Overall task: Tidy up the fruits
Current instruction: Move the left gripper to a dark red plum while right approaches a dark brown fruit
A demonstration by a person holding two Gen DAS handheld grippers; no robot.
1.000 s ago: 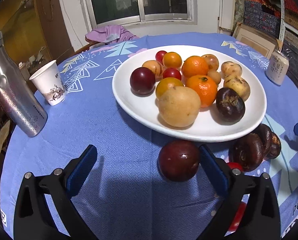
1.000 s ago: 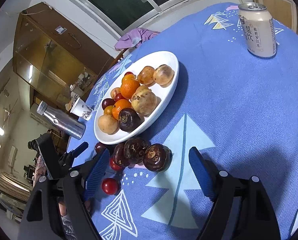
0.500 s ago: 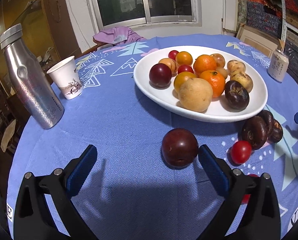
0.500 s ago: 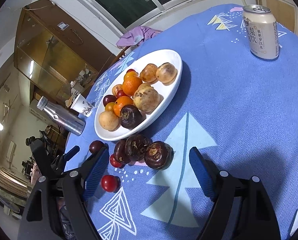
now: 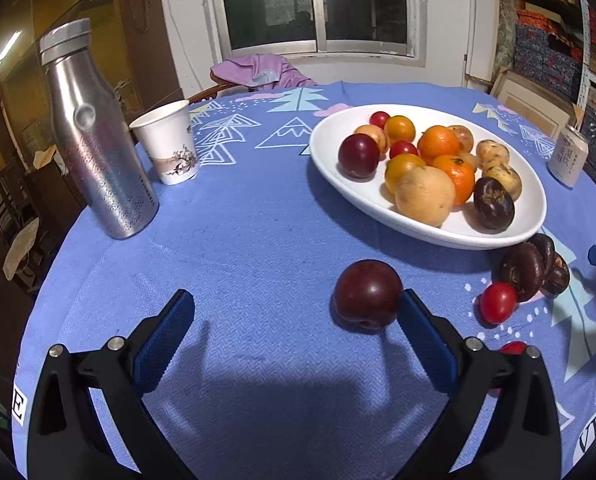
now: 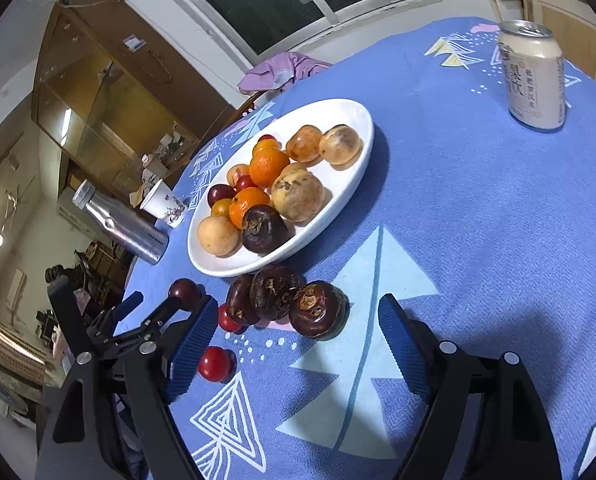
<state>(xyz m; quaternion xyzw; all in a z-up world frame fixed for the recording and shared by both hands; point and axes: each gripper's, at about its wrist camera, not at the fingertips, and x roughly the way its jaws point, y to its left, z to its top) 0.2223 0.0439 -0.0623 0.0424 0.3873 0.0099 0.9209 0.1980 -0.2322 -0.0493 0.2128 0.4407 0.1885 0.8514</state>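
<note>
Since my left gripper jaws are released w/ one pad nudging the round dark-red plum, it could roll off-centre; right gripper released too.

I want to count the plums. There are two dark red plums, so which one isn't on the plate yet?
The plum lying on the blue tablecloth, just ahead of the left gripper. The other plum already sits on the white plate.
</note>
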